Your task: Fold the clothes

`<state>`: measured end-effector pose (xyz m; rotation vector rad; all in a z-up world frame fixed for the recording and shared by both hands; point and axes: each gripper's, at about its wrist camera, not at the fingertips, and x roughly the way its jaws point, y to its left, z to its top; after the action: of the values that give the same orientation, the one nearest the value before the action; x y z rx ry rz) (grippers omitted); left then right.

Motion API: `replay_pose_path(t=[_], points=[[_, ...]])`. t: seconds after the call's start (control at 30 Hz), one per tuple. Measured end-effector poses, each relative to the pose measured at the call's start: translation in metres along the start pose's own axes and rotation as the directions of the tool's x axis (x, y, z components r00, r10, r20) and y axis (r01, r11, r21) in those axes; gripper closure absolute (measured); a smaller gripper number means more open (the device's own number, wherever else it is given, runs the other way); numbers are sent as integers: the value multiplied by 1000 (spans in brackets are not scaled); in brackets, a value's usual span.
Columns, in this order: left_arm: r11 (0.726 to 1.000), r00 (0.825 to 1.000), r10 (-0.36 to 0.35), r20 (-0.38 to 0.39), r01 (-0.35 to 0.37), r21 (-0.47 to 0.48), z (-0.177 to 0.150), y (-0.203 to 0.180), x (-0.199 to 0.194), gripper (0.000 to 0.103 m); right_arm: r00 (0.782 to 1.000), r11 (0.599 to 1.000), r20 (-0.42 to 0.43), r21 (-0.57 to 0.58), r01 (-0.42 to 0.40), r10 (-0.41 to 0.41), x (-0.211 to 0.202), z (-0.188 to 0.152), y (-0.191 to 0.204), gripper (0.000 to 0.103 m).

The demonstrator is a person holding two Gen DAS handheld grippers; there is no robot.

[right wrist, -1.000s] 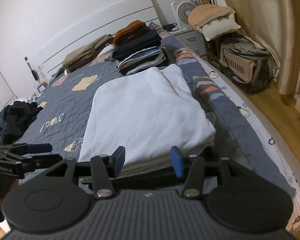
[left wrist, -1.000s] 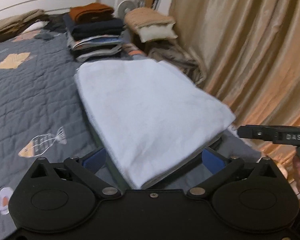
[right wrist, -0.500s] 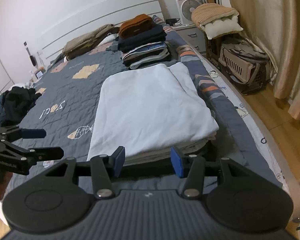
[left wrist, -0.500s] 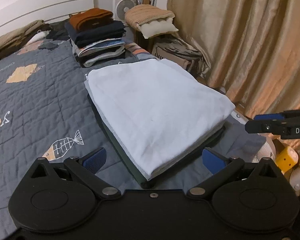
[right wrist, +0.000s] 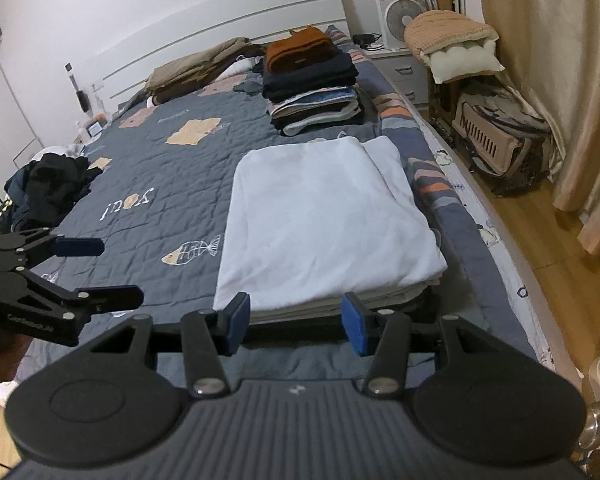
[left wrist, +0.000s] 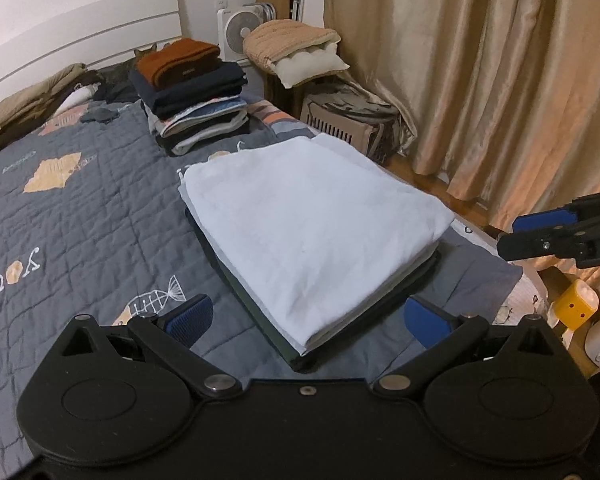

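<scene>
A folded white garment (left wrist: 312, 232) lies on top of a low stack of folded clothes on the grey quilt (left wrist: 80, 216), near the bed's right edge; it also shows in the right wrist view (right wrist: 324, 224). My left gripper (left wrist: 306, 318) is open and empty, held back above the stack's near corner. My right gripper (right wrist: 296, 322) is open and empty, held back from the stack's near edge. Each gripper shows in the other's view, the right one (left wrist: 540, 236) and the left one (right wrist: 80, 268).
A taller pile of folded clothes (right wrist: 312, 84) stands further up the bed. A heap of dark unfolded clothes (right wrist: 48, 184) lies at the bed's left edge. A pet carrier (right wrist: 496, 132), a fan (right wrist: 400, 20) and curtains (left wrist: 500, 80) are to the right.
Both grippers have pulled back and risen away from the stack. The left gripper, which straddled the stack's corner a second ago, is now clear of it. The stack has not moved.
</scene>
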<state>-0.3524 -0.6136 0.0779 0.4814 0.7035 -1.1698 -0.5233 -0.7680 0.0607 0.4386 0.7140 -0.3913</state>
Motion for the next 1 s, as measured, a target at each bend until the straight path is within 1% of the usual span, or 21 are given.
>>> replay_pose_path(t=[0.27,0.63,0.73,1.0], points=[[1000,1000,10,13,-10,20,12,-1,-3,0,1000,999,-6,-35,-5,5,-3,12,10,54],[999,1000,28,12,-28,40,21,2,-1,0,1000,999,-26,-32,-5,5,-1,24,9,54],[999,1000,24,7,-25,35,23,5,0,0,1000,999,-29,-34,-4,3,-1,25,9,54],[998,999,34,1,-34,62,23,3,2,0,998,999,-54,-46,-14,11,3,26,13,54]])
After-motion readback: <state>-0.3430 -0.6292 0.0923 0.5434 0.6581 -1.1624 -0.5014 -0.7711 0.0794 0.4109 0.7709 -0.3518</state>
